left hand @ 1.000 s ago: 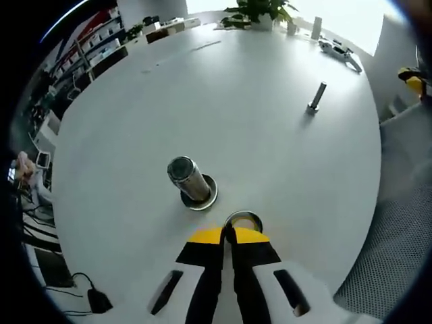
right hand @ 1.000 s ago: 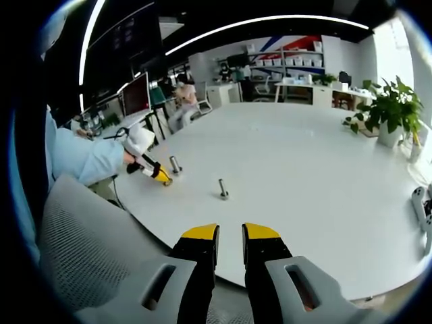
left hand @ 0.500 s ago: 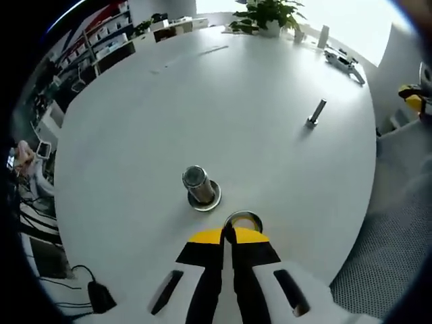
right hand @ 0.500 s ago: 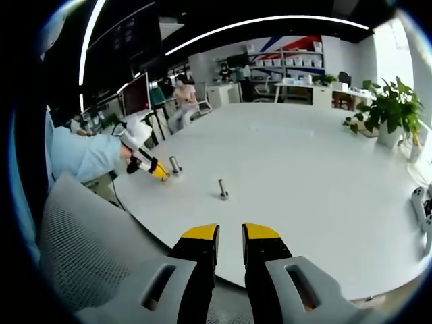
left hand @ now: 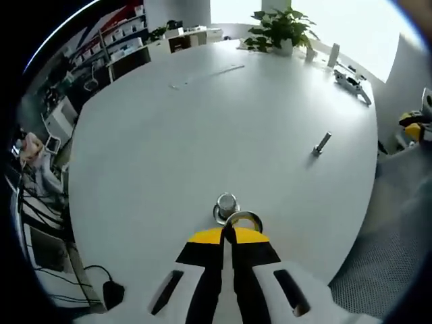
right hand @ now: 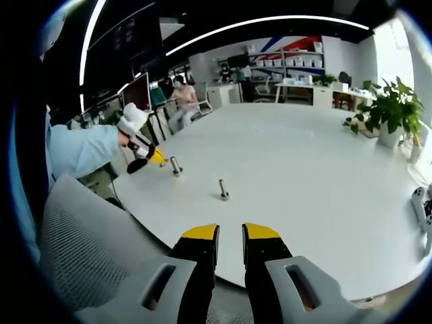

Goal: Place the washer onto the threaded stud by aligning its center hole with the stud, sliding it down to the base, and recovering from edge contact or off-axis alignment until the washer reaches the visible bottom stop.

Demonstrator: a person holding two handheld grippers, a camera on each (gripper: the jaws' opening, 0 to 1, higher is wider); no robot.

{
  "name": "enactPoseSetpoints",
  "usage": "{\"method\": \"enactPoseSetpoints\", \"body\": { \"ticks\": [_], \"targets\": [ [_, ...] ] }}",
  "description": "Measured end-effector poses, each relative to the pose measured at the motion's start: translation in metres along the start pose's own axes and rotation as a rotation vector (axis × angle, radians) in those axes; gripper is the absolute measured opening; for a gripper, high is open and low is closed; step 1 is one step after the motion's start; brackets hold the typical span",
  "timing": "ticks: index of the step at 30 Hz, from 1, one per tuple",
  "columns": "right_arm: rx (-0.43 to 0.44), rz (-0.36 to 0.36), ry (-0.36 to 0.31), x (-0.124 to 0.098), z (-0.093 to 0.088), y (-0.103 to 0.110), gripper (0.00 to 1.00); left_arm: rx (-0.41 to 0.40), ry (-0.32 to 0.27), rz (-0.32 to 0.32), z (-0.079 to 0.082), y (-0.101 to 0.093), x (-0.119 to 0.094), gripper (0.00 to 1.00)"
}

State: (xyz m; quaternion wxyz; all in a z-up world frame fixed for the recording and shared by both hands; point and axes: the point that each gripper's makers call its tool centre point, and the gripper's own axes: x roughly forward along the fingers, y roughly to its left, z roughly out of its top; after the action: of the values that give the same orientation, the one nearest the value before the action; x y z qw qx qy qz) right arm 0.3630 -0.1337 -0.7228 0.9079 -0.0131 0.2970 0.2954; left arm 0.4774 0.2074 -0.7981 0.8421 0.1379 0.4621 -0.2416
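Note:
In the left gripper view my left gripper (left hand: 229, 233) is shut on a thin metal washer (left hand: 244, 218), which sticks out past the yellow tips. The threaded stud (left hand: 226, 202) stands upright on its round base just beyond the washer and is seen almost end-on from above; the washer's far edge overlaps the base. In the right gripper view a gloved hand holds the left gripper (right hand: 152, 157) up in the air beside the stud (right hand: 176, 165). My right gripper (right hand: 230, 235) is open and holds nothing, hanging back from the table's near edge.
A second bolt (left hand: 322, 142) (right hand: 222, 189) stands alone on the white round table (left hand: 202, 121). A potted plant (left hand: 283, 27) and a white tool (left hand: 351, 75) sit at the far edge. A mesh chair (right hand: 88, 250) is close by; a cable with adapter (left hand: 111, 293) lies below.
My left gripper has risen with the washer and moved over the stud, which now looks smaller and end-on. The right gripper has not moved.

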Motion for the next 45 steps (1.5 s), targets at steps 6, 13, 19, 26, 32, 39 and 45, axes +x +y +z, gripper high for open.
{"method": "enactPoseSetpoints", "body": {
  "ticks": [6,13,19,26,32,39,45],
  "targets": [
    [0.001,0.000,-0.003,0.000,0.000,0.000,0.16,-0.005,-0.013,0.010,0.011,0.006,-0.002,0.01],
    [0.002,-0.002,-0.005,0.000,0.001,0.000,0.16,-0.008,-0.008,0.010,0.019,0.010,0.004,0.01],
    [0.005,-0.005,-0.007,0.000,0.001,-0.001,0.16,-0.022,0.003,0.006,0.020,0.012,0.010,0.01],
    [0.005,-0.005,-0.006,0.000,0.001,-0.001,0.16,-0.028,0.020,0.003,0.022,0.013,0.016,0.01],
    [0.007,-0.005,-0.007,0.000,0.001,-0.001,0.16,-0.026,0.033,-0.006,0.020,0.012,0.017,0.01],
    [0.008,-0.005,-0.007,-0.001,0.001,-0.001,0.16,-0.041,0.051,0.000,0.014,0.015,0.017,0.02],
    [0.006,-0.003,-0.004,0.000,0.000,-0.001,0.16,-0.070,0.054,-0.005,0.016,0.014,0.018,0.02]
  ]
}}
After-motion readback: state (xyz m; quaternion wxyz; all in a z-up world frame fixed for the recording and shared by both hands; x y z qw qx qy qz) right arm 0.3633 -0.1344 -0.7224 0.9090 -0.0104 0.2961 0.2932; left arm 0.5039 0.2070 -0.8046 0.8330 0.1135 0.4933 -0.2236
